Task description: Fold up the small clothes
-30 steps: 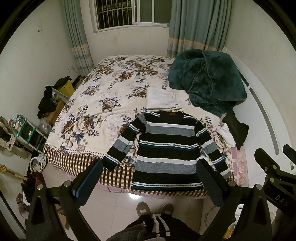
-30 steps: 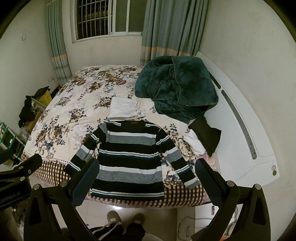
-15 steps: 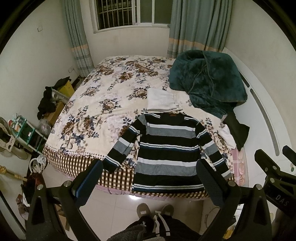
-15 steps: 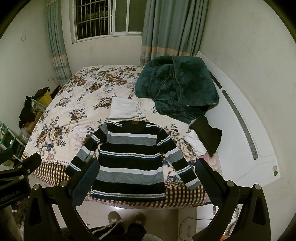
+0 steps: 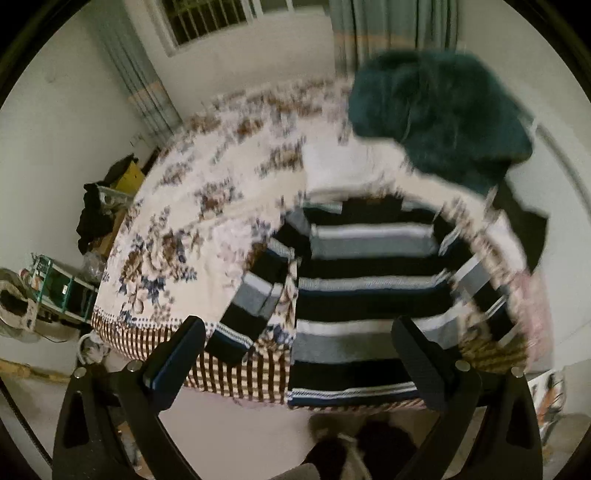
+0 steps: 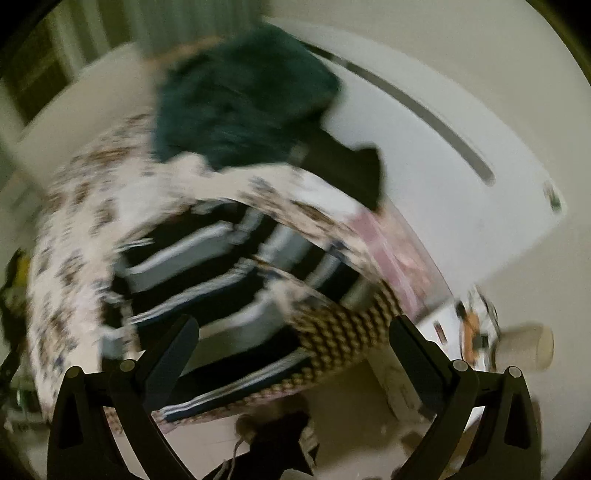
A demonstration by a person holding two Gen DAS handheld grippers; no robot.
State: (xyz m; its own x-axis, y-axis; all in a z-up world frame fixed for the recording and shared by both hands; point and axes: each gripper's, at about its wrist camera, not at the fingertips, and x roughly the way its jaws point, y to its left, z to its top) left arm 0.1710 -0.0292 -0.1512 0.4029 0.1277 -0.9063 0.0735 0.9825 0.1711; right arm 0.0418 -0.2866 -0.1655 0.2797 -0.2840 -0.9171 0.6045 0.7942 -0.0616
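On the floral bed [image 5: 177, 206], striped sweater [image 5: 365, 280] flat, both hand-held grippers — left [image 5: 299, 354], right [image 6: 295, 350] — wide apart, empty.

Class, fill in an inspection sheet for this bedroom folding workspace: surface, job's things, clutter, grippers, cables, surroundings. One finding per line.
Surface: bed with floral cover, checked border at the near edge.
Job's things: striped sweater spread flat, unfolded, sleeves out; folded white cloth beyond its collar.
Clutter: teal blanket heaped at the far right; dark garment beside it.
Grippers: left gripper open, holding nothing; right gripper open, holding nothing.
Cables: white cord on the floor, left of the bed.
Surroundings: barred window, curtains, small shelf at left. Both views are motion-blurred.
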